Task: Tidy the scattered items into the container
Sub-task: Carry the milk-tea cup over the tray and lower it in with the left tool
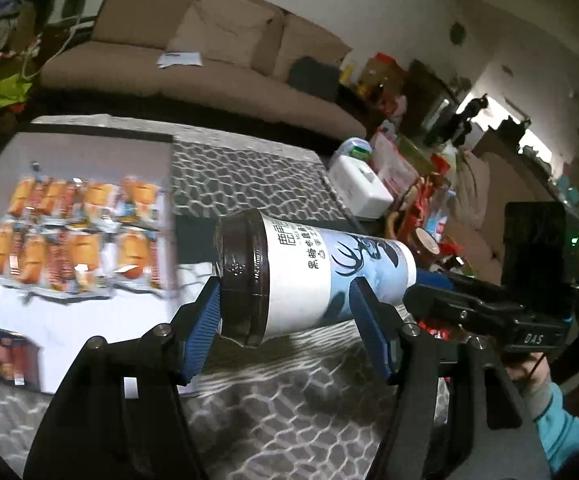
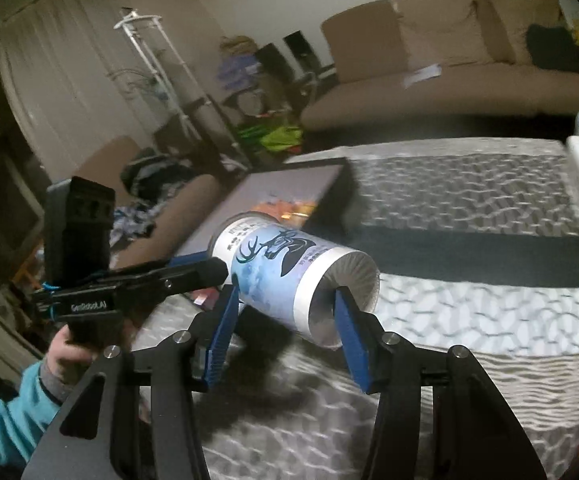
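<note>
A milk-tea cup (image 1: pixel 313 276) with a dark lid and a blue deer label is held sideways above the patterned table. My left gripper (image 1: pixel 289 320) is shut on its lid end. My right gripper (image 2: pixel 285 328) is shut on its base end (image 2: pixel 341 300); its fingers (image 1: pixel 441 296) also reach in from the right in the left wrist view. The container (image 1: pixel 89 136), a flat dark-rimmed box, lies to the left and holds several orange snack packets (image 1: pixel 77 236). It shows behind the cup in the right wrist view (image 2: pixel 281 196).
A white box (image 1: pixel 361 184) stands at the table's far right edge beside a heap of clutter (image 1: pixel 409 168). A beige sofa (image 1: pixel 193 48) runs behind the table. A small packet (image 1: pixel 5 356) lies at the container's near corner.
</note>
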`<state>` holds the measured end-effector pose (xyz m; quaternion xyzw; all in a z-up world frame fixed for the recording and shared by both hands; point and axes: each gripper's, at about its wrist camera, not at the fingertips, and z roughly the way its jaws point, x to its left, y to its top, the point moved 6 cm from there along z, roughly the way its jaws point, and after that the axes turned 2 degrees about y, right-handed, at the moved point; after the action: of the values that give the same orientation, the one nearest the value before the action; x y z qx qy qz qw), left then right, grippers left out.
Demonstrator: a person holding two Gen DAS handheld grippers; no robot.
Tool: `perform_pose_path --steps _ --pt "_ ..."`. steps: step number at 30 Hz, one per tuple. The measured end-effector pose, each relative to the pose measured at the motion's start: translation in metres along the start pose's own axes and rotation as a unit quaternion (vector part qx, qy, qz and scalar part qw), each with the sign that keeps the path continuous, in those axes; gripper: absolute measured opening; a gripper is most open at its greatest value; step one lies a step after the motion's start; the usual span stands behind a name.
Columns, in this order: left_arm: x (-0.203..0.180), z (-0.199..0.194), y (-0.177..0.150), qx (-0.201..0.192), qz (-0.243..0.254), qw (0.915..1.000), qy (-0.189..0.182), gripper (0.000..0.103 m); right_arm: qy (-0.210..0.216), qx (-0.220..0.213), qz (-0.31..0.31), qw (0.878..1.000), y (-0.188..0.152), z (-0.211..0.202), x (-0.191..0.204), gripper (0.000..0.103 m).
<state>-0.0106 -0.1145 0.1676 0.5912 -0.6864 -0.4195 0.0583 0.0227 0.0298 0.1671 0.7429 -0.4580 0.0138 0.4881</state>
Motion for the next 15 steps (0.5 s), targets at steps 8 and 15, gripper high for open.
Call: perform_pose_path --steps 8,15 --pt "0.076 -0.054 0.023 0.008 -0.040 0.9987 0.031 0.060 0.030 0.047 -0.027 0.998 0.033 0.074 0.069 0.051" --pt "0.144 -0.039 0.003 0.057 -0.083 0.9942 0.040 0.060 0.035 0.097 0.008 0.995 0.022 0.137 0.071 0.051"
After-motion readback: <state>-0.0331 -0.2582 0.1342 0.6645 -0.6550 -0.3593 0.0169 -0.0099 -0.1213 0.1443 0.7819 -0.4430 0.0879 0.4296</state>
